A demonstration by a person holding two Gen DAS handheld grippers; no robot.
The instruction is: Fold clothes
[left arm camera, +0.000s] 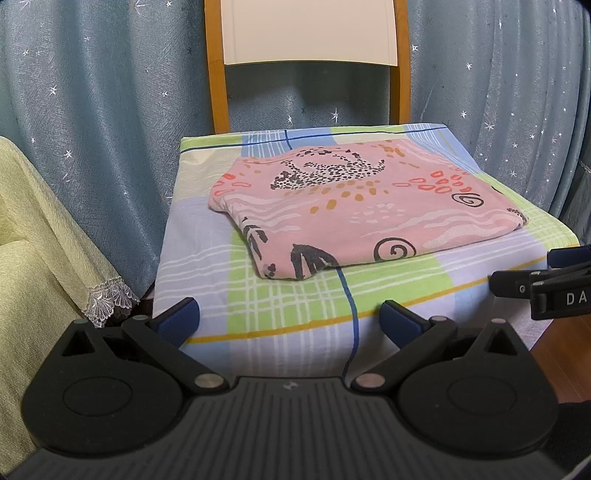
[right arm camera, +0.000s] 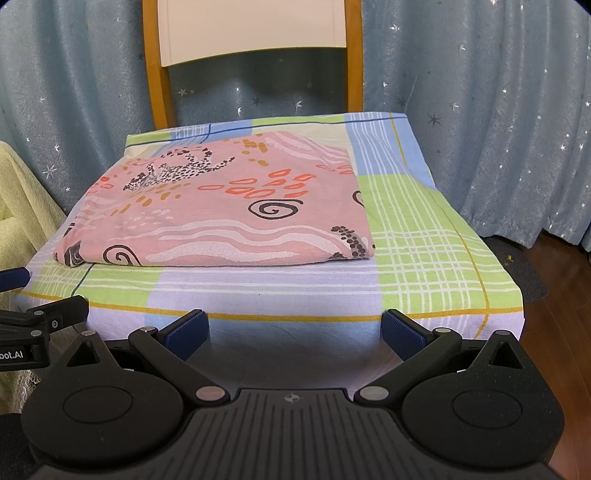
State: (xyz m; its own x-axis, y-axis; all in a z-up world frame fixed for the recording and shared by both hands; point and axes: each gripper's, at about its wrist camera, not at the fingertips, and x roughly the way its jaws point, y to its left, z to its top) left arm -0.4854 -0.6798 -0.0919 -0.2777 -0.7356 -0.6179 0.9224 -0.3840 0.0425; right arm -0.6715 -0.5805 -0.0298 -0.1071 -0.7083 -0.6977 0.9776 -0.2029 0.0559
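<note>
A pink patterned garment (left arm camera: 354, 206) (right arm camera: 221, 210) lies folded into a flat rectangle on a chair seat covered with a checked cloth (left arm camera: 288, 306) (right arm camera: 424, 258). My left gripper (left arm camera: 290, 319) is open, held back from the seat's front edge, with nothing between its blue pads. My right gripper (right arm camera: 295, 330) is open too, just before the front edge and short of the garment. Each gripper shows at the edge of the other's view: the right one (left arm camera: 543, 288) and the left one (right arm camera: 33, 328).
The chair's wooden back (left arm camera: 310, 33) (right arm camera: 255, 33) rises behind the seat. A blue-grey starred curtain (left arm camera: 92, 129) (right arm camera: 498, 129) hangs all around. A yellow-green cloth with lace trim (left arm camera: 44, 240) is on the left. Wooden floor (right arm camera: 565, 295) lies to the right.
</note>
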